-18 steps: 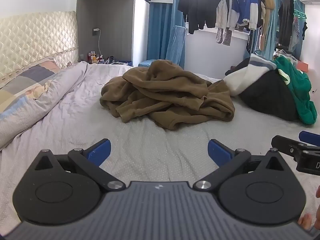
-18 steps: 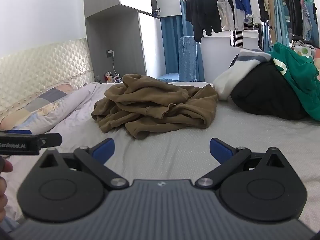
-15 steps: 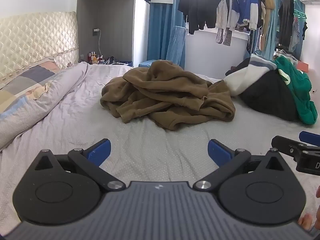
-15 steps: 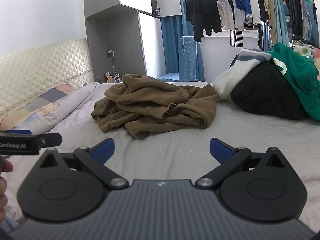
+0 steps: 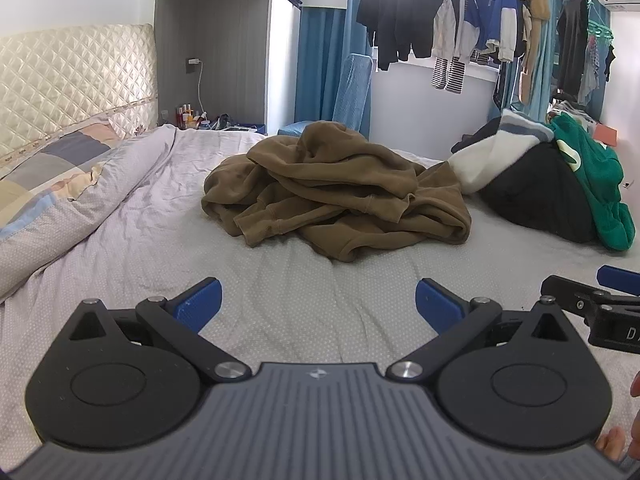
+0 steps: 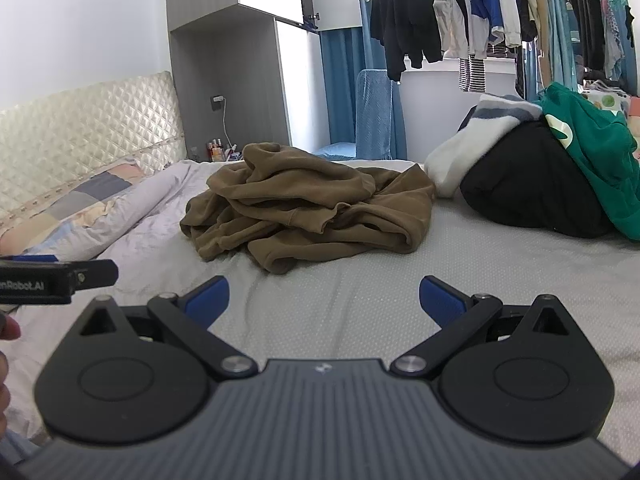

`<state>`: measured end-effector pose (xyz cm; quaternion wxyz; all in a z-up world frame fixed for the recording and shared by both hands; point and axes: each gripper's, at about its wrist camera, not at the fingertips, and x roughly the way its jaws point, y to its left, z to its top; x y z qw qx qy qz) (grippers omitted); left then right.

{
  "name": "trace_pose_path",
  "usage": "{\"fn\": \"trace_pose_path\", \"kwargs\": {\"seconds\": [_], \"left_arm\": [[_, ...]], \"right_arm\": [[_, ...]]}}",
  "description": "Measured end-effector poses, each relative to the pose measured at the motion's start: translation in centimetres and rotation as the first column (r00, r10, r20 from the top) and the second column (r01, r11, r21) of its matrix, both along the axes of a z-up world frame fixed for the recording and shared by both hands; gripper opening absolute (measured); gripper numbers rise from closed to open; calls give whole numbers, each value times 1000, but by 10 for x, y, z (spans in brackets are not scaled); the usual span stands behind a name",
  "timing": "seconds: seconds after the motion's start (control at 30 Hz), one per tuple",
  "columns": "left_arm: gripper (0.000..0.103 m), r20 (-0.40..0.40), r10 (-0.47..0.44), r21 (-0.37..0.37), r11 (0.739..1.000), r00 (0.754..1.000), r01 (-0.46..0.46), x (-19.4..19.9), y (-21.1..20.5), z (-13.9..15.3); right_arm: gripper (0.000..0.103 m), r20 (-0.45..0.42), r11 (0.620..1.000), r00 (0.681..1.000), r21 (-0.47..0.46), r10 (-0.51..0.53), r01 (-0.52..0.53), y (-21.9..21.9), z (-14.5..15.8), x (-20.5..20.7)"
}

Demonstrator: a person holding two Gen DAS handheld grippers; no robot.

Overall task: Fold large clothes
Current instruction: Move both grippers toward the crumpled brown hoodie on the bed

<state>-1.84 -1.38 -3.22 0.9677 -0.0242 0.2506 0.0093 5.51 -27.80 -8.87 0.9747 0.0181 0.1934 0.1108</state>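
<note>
Left gripper (image 5: 318, 302): jaws are standing wide apart with nothing between the blue pads; it is hovering over bare sheet, tilted slightly downward.
Right gripper (image 6: 323, 299): jaws are likewise spread fully and holding nothing; it is hovering just beside the left one, at the near edge of the bed (image 5: 288, 300).
Writing, near: the left unit's side, seen in the right wrist view, is showing white lettering that reads "nRobot.AI" (image 6: 22, 286), the start cut off by the frame edge. The right unit's side, seen in the left wrist view, is showing a "D" and part of another letter (image 5: 632, 334); the rest is out of frame.
Hoodie (image 5: 336, 196): the brown garment is lying crumpled in a heap mid-bed, ahead of both grippers and untouched. Folding is not yet started.
Duvet (image 5: 80, 200): is lying rolled along the left side, near the hoodie.
Clothes pile (image 5: 560, 184): black, white and green garments are sitting at the right, the white one touching or nearly touching the hoodie.
Rail clothes (image 5: 460, 24): are hanging at the far wall; no readable print.
Risk, layers: pinching the heap blindly is likely to catch several layers together, so the garment would lift as a knot.
Risk, sheet: closing too low is likely to grab the sheet with the fabric.
Risk, neighbours: dragging rightward may snag the pile.
</note>
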Motion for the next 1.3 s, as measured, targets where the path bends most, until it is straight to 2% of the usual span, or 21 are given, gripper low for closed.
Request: {"fn": "trace_pose_path", "kwargs": {"seconds": [0.4, 0.5, 0.8, 0.87, 1.07, 1.2, 1.3], "left_arm": [[103, 23, 3, -13, 1000, 1000, -3, -1, 7, -6], [103, 27, 14, -26, 1000, 1000, -14, -1, 11, -9], [103, 63, 29, -40, 999, 998, -26, -10, 14, -9], [103, 80, 28, -50, 998, 996, -24, -14, 14, -8], [103, 97, 38, -57, 998, 995, -33, -24, 9, 0], [103, 103, 35, -49, 998, 994, -30, -32, 5, 9], [103, 109, 35, -77, 997, 993, -26, -35, 8, 15]], "right_arm": [[103, 5, 1000, 1000, -20, -12, 12, 5, -3, 2], [103, -8, 1000, 1000, 1, -7, 7, 6, -5, 3], [103, -12, 998, 1000, -53, 17, -18, 11, -4, 1], [103, -34, 998, 999, -61, 18, -20, 10, -3, -1], [103, 65, 998, 998, -54, 26, -23, 8, 3, -14], [103, 62, 999, 997, -22, 43, -42, 4, 8, -18], [103, 72, 998, 995, -19, 62, -61, 4, 11, -21]]}}
